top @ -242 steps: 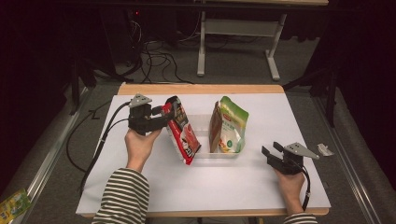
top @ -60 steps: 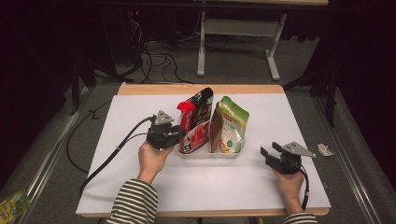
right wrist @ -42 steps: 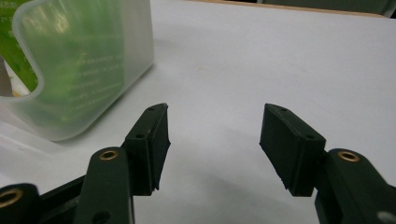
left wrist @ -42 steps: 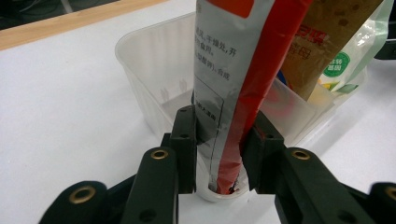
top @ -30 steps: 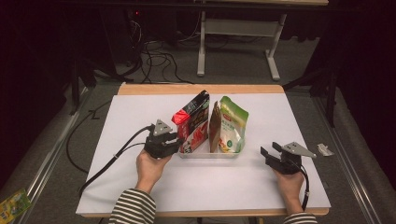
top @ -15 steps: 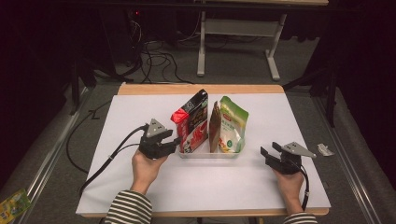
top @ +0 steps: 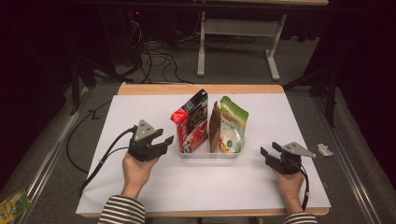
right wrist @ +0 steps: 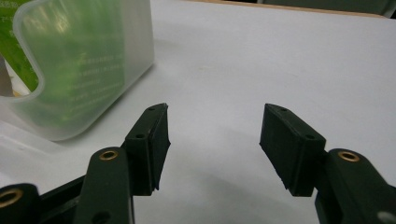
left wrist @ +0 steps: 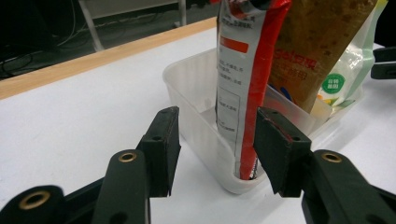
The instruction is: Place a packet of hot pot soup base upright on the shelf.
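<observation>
High view, two pouches (top: 219, 126), one tray (top: 210, 154)

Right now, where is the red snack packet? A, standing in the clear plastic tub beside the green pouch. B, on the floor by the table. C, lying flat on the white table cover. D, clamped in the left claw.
A: the red snack packet stands upright in the clear plastic tub next to the green pouch, and the left claw is open, clear of it.

No print on the red pouch (left wrist: 243, 79) or brown pouch (left wrist: 308, 46) is legible.
</observation>
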